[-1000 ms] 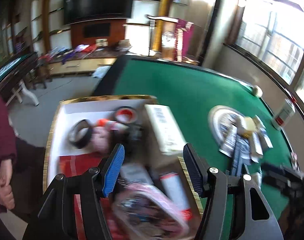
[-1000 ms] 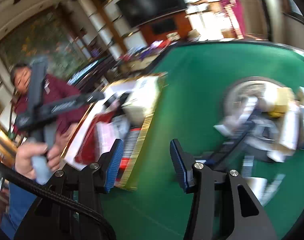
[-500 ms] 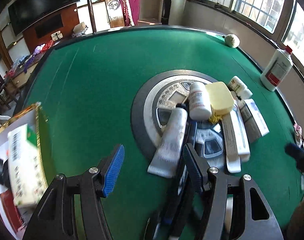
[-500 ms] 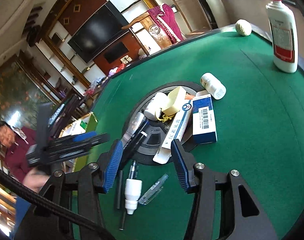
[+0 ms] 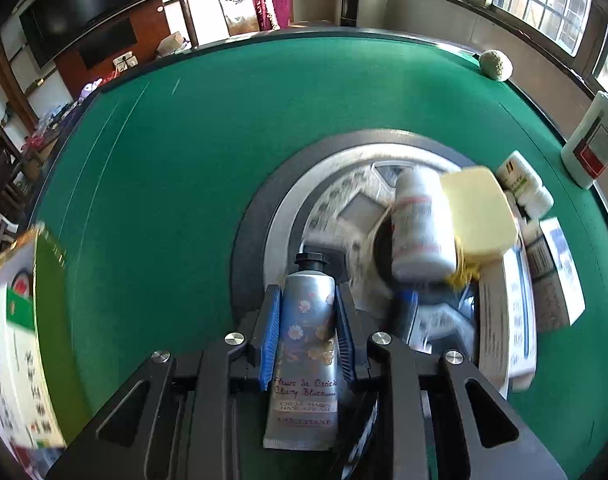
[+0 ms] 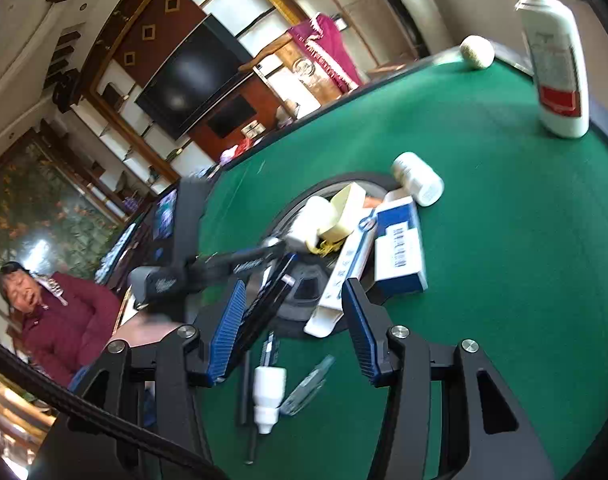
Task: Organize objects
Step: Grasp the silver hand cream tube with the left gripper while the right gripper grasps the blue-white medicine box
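A silver hand cream tube (image 5: 309,344) with a flower print and a black cap lies between the blue pads of my left gripper (image 5: 307,292). Its jaws are closing and the pads press on the tube's sides. The tube rests over the round grey centre plate (image 5: 288,216) of the green table. Behind it lie a white bottle (image 5: 422,228), a yellow block (image 5: 478,212) and a long white box (image 5: 504,312). My right gripper (image 6: 294,286) hangs open above the table with nothing between its pads, over the long white box (image 6: 344,276) and a blue and white box (image 6: 398,254).
A gold-edged tray (image 5: 12,320) with boxes sits at the table's left edge. A small dropper bottle (image 6: 268,396), a clear tube (image 6: 308,384) and a black pen (image 6: 246,384) lie below my right gripper. A tall white bottle (image 6: 556,56) and a pale ball (image 6: 477,51) stand far right. A person in maroon sits left.
My left gripper swung from above the tray to the pile on the centre plate, dropped, and its jaws came together on the hand cream tube. My right gripper swung over the pile and stayed open.
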Demonstrator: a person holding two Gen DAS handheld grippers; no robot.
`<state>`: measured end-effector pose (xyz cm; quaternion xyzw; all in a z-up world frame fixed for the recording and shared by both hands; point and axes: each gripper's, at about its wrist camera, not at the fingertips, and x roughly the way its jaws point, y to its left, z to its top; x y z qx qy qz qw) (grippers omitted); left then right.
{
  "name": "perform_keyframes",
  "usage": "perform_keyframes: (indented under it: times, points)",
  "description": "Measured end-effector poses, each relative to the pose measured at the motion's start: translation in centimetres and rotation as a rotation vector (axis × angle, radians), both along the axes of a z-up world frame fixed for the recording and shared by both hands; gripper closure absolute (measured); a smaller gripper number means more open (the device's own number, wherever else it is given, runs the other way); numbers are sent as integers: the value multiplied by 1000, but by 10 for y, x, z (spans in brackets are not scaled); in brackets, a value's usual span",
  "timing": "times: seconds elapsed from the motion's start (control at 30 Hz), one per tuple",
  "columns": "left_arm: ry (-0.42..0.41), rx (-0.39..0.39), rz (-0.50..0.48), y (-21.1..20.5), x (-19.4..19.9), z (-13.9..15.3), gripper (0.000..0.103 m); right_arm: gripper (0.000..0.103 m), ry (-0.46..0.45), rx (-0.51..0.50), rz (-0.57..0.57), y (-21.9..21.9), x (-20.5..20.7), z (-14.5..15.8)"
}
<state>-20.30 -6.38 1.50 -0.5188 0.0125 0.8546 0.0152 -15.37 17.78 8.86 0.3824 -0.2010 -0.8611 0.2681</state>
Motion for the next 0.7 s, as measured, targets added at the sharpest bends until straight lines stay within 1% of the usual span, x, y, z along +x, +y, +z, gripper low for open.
perform_keyframes:
  times: [0.1, 0.13, 0.2, 0.23, 0.3, 0.4, 0.43, 0.5, 0.63, 0.7]
  points:
    - [21, 3, 9, -16, 34, 0, 81, 54, 18, 44, -42, 5, -3, 1]
    - [37, 24, 18, -26, 51, 2, 81, 54, 22, 61, -56, 6, -7, 0]
    - [50, 48, 39, -39, 68, 1, 81, 54, 19, 124, -94, 8, -16, -5]
    - [62, 49, 52, -46, 76, 2, 81, 54, 10, 151, -100, 6, -20, -8]
    - [83, 50, 65, -53, 86, 1, 81, 54, -41, 205, -108, 1, -35, -19]
    - [77, 80, 59, -58, 92, -6, 81, 54, -89, 248, -92, -9, -50, -29]
    - [86, 77, 54, -57, 94, -7, 81, 54, -84, 273, -99, -12, -51, -30]
    - [90, 62, 41, -55, 95, -7, 81, 54, -63, 355, -114, -22, -56, -30]
    - [99, 62, 24, -50, 92, -8, 81, 54, -58, 433, -128, -35, -68, -37]
    - [103, 61, 23, -50, 92, -9, 81, 60, -53, 475, -124, -43, -73, -44]
